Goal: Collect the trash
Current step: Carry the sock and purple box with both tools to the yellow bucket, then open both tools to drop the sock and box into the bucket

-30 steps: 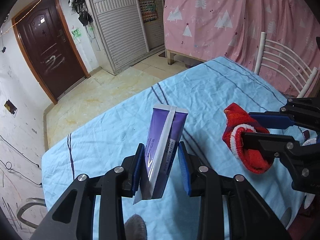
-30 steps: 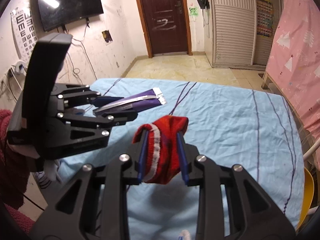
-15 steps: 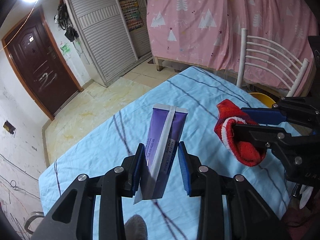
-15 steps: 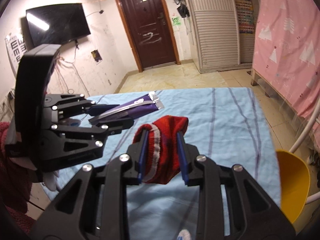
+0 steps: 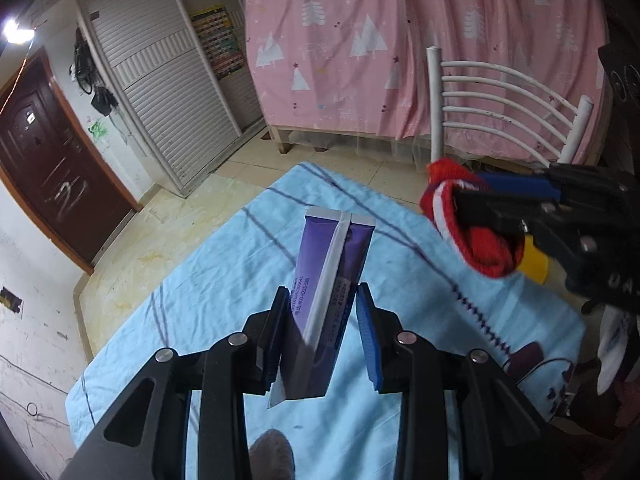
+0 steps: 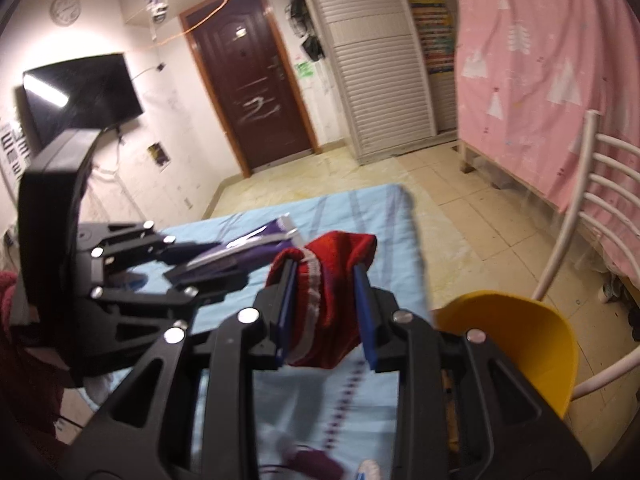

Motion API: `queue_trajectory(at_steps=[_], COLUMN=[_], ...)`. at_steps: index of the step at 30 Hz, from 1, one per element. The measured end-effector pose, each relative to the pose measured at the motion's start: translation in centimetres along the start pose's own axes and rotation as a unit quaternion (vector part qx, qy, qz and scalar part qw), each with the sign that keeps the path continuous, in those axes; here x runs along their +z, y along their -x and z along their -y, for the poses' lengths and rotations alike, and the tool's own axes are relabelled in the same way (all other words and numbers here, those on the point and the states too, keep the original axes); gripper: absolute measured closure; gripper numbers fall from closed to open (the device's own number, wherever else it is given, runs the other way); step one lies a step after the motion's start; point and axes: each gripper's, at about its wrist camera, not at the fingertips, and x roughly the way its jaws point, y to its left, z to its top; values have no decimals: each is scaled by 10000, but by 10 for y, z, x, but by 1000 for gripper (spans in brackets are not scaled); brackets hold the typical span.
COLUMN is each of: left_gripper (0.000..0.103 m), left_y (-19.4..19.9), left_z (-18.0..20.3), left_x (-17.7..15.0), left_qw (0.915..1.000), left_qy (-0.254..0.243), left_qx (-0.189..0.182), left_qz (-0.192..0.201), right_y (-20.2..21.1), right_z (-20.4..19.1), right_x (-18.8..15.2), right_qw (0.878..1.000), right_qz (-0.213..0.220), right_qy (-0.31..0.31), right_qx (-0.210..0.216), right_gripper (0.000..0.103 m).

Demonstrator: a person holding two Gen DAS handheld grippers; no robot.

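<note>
Left wrist view: the left gripper (image 5: 322, 334) is nearly closed, its blue pads clamped on the lower part of a purple tube (image 5: 326, 292) with a white stripe down its middle; the tube stands up between the jaws, its flat crimped end pointing away from the camera, lifted clear of the worktop (image 5: 200, 300) and its pale blue striped cloth. At the right edge the right gripper (image 5: 472, 196) comes in from the side, its jaws pinched on a red sock (image 5: 480, 240) with a white band, held in the air above the worktop's far right corner. A yellow bin (image 5: 534, 266) shows just behind and below the sock, mostly hidden by it; whether anything lies inside cannot be told. A white chair (image 5: 500, 112) stands behind.

Right wrist view: the right gripper (image 6: 324, 320) is narrowly open around the bunched red sock (image 6: 328, 304), both pads pressing its sides. The yellow bin (image 6: 520, 344) sits to the lower right, off the worktop's (image 6: 360, 208) edge; the part of its inside that shows looks bare. The left gripper (image 6: 244, 250) reaches in from the left with the purple tube (image 6: 256, 244) gripped edge-on.
</note>
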Motion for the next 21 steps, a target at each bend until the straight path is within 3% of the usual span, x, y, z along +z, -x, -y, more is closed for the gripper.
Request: queue_trajectory(at_steps=[11,21], left_gripper=[78,78], left_y=[-19,-44], left_z=[58,113], left_x=[38,65], left_qw=[9988,9960], left_qy=[-42,-120], left_qx=[-481,-885], left_qz=[38,-32], right_y=[19,15], right_z=[83,131], right_x=[-3,-21], right_qw=[9966,9918], right_qz=[240,175], right_qy=[-593,-1071], right_qx=[-515,-677], right_gripper=[76,76])
